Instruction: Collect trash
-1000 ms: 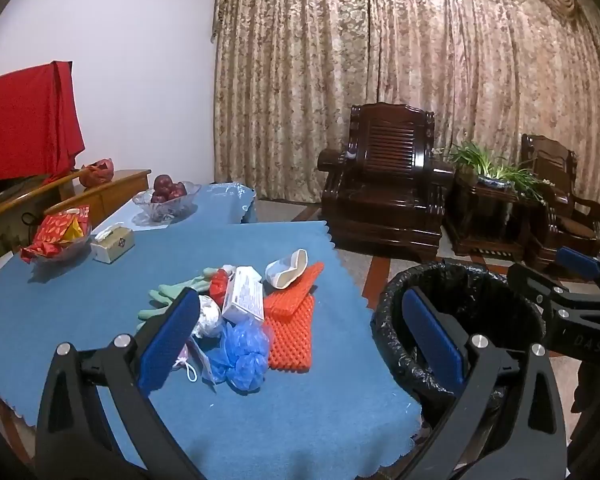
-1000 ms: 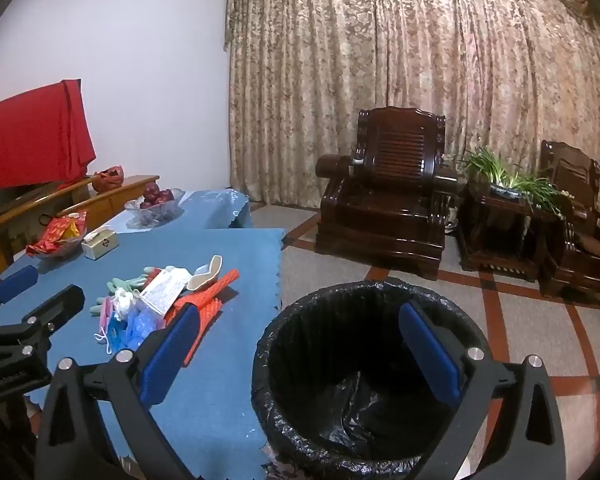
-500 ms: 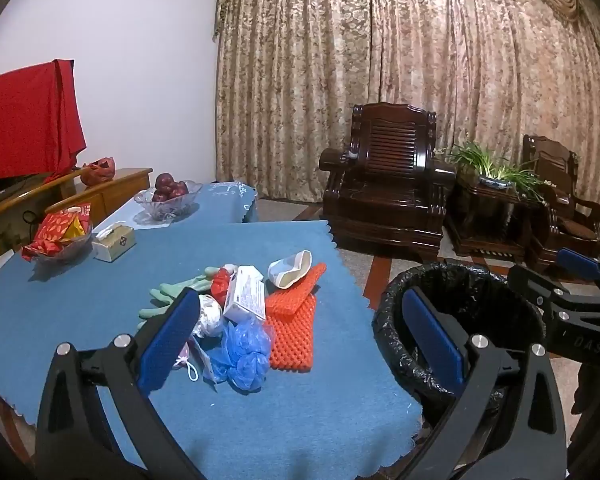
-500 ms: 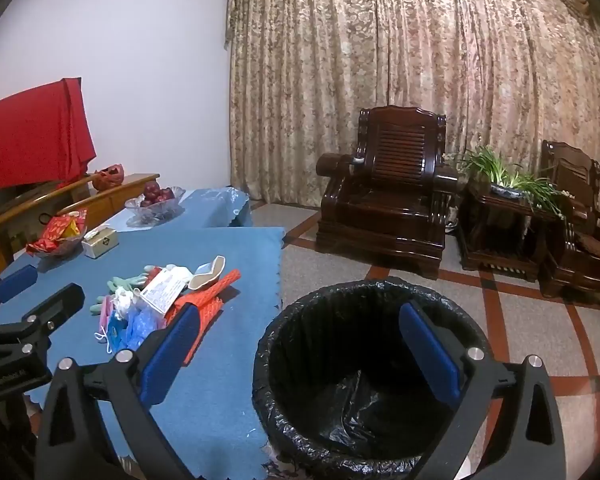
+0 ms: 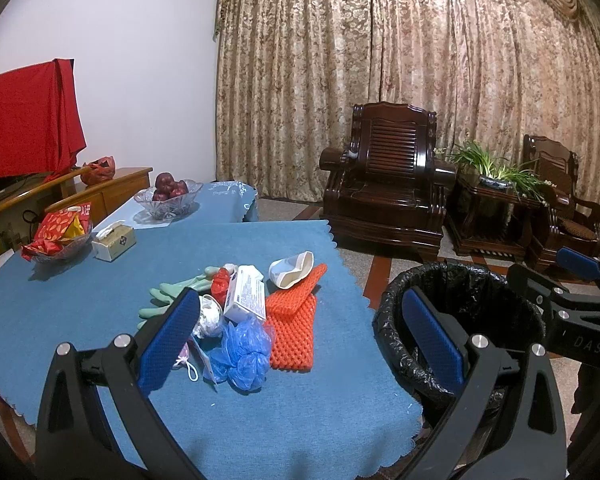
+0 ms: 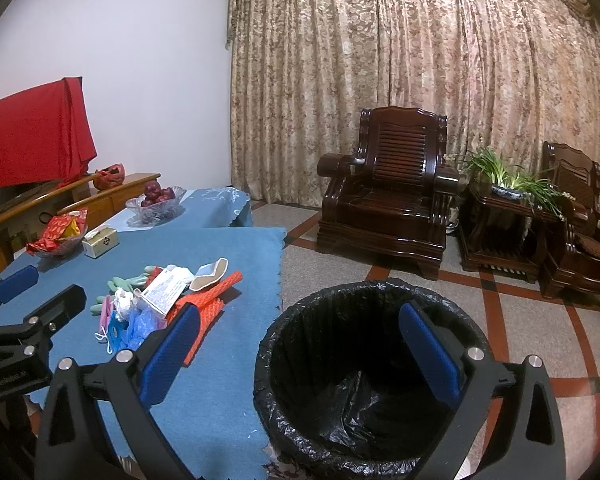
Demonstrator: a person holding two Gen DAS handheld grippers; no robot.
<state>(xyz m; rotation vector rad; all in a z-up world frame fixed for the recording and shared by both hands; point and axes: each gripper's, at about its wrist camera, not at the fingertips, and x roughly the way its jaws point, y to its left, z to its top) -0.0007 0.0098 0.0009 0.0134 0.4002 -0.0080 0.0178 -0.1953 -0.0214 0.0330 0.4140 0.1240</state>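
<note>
Left wrist view: our left gripper (image 5: 300, 336) and right gripper (image 6: 298, 344) gape empty; the orange foam net (image 5: 294, 328) lies lengthwise away from us.

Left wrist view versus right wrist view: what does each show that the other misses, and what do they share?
Only the left wrist view shows the trash pile head-on, with the blue mesh ball and orange foam net unobstructed. Only the right wrist view looks down into the bin, showing the black liner's bottom with no trash visible in it. Both show the blue-clothed table, the white box, the green gloves, and both open grippers, left and right, holding nothing.
</note>
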